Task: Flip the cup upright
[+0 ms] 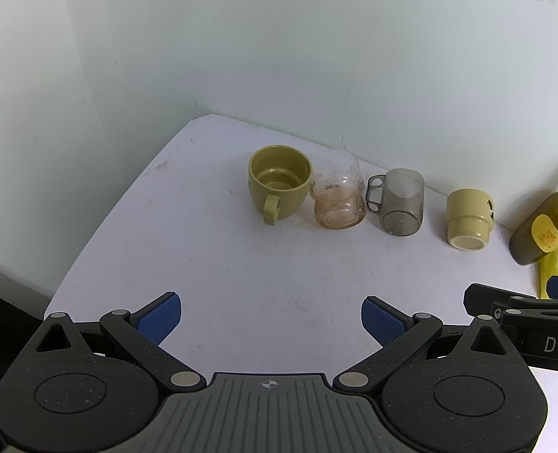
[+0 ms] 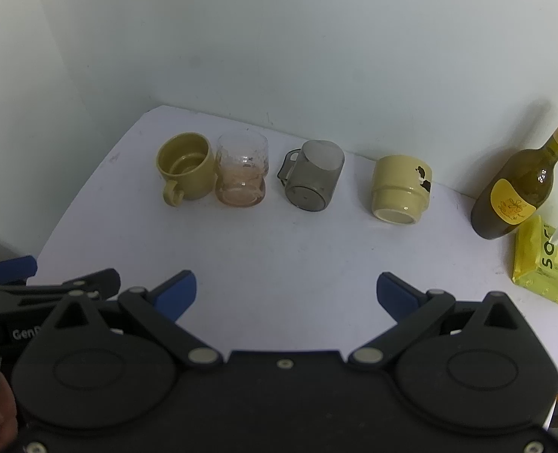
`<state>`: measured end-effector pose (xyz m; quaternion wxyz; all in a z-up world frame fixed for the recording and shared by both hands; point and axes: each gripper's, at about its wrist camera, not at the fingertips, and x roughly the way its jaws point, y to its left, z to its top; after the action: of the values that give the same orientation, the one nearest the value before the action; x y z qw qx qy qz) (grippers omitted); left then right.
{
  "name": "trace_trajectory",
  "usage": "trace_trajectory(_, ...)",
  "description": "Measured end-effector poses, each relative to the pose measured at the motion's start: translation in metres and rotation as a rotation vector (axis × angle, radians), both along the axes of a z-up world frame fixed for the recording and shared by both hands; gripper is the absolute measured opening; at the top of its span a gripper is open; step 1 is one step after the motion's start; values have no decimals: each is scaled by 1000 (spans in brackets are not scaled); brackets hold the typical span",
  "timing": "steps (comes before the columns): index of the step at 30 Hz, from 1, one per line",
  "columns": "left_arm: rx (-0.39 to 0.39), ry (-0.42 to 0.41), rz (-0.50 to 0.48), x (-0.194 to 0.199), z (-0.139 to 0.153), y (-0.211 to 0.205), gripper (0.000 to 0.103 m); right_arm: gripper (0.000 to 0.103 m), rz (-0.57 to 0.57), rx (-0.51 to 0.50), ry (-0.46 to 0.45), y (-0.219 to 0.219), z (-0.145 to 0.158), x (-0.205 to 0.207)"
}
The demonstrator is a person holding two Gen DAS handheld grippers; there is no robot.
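Several cups stand in a row near the wall on a white table (image 1: 241, 271). An olive mug (image 1: 279, 183) (image 2: 186, 168) stands upright with its handle toward me. A pinkish glass (image 1: 339, 192) (image 2: 242, 170) touches it. A grey see-through mug (image 1: 401, 202) (image 2: 314, 175) and a cream cup (image 1: 468, 219) (image 2: 401, 188) lie on their sides, bases toward me. My left gripper (image 1: 271, 319) and right gripper (image 2: 286, 292) are open and empty, well short of the cups.
A dark olive bottle with a yellow label (image 2: 520, 185) (image 1: 546, 226) stands at the right by the wall. A yellow tissue pack (image 2: 543, 260) lies in front of it. The wall runs close behind the cups. The other gripper shows at each view's side edge.
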<state>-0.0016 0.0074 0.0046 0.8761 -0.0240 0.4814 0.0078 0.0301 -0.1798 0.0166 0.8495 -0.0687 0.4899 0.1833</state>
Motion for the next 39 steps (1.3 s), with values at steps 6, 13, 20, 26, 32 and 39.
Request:
trace_trajectory(6, -3, -7, -4, 1, 0, 3, 103, 103, -3, 0, -9, 0, 1, 2)
trace_trajectory(13, -3, -5, 0, 2, 0, 3, 103, 103, -2, -2, -10, -2, 2, 2)
trace_trajectory(20, 7, -5, 22, 2, 0, 2, 103, 103, -3, 1, -8, -2, 2, 2)
trace_trajectory(26, 5, -6, 23, 2, 0, 1, 103, 103, -2, 2, -10, -3, 2, 3)
trace_trajectory(32, 6, -5, 24, 1, 1, 1, 103, 103, -2, 3, -6, -3, 2, 4)
trace_trajectory(39, 10, -5, 23, 1, 0, 2, 103, 103, -2, 10, 0, -2, 1, 3)
